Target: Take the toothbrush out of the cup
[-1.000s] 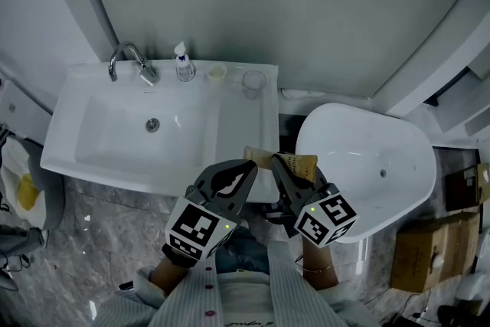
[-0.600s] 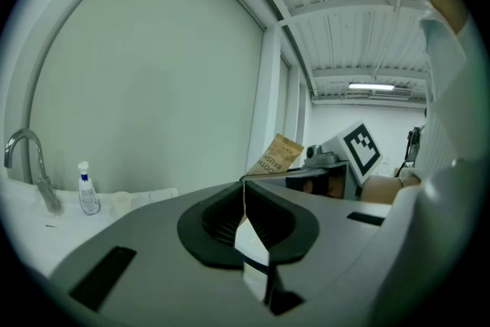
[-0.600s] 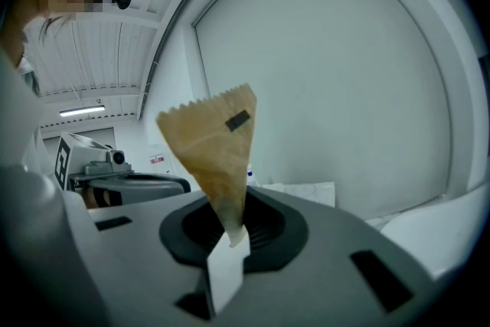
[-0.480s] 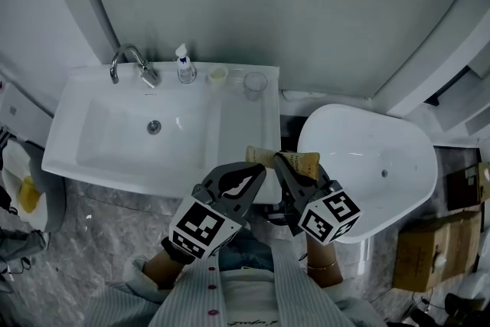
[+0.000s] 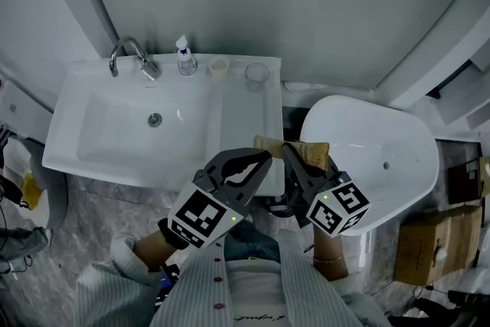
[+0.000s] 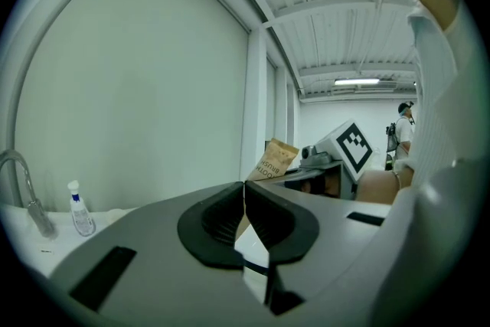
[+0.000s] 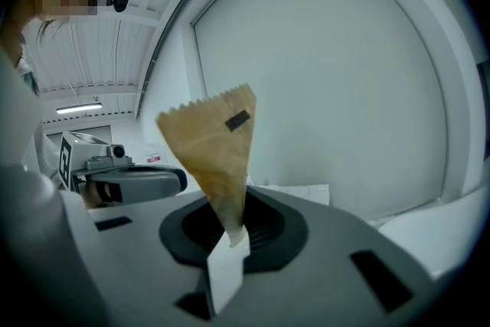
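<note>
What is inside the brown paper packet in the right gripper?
Nothing inside shows: the paper covers it. The brown paper packet, pinched by the right gripper, bears the print TOOTH BRUSH.

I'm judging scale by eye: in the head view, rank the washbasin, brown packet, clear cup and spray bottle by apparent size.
1. washbasin
2. brown packet, though it is nearer the camera
3. spray bottle and clear cup: too alike to rank

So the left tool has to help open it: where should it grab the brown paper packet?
Pinch the packet by its wide, zigzag-cut free end, coming from the left tool's side. The right tool clamps the narrow end, so only that flat end stands clear.
</note>
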Available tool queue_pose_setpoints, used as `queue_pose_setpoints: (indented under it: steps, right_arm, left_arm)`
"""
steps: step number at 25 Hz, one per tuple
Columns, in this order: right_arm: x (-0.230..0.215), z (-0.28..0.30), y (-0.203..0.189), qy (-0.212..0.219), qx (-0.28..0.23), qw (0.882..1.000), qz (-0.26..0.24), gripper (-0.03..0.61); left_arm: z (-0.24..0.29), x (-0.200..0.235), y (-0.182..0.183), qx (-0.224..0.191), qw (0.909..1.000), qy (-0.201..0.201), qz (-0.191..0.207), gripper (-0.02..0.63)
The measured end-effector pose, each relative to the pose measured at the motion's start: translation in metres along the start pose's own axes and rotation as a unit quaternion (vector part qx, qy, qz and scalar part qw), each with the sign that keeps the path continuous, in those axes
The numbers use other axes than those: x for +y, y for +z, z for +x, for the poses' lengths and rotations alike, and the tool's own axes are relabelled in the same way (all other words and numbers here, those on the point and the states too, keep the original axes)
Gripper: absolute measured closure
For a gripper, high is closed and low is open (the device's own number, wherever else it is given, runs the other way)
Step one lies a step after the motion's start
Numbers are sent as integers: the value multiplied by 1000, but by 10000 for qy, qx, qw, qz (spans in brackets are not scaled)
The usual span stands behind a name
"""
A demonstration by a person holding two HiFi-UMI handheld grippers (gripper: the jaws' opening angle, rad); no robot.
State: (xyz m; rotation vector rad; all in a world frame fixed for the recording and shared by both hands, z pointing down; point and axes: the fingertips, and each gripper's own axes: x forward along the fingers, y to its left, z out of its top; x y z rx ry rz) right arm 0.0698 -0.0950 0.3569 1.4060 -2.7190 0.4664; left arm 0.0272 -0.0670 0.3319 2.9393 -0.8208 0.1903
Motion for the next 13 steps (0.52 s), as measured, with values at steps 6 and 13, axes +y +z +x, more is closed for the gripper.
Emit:
queue_pose_setpoints:
  steps: [6,13]
  right_arm:
    - [-3,-2,3,-30,74,10000,-24,533]
    - [-18,-1,14,-203,-32,9997,-128,534]
  left_arm:
    - [2,-4,1,115,9995,-225,187,592]
    - [13,7,-4,236,9980,-425,401,592]
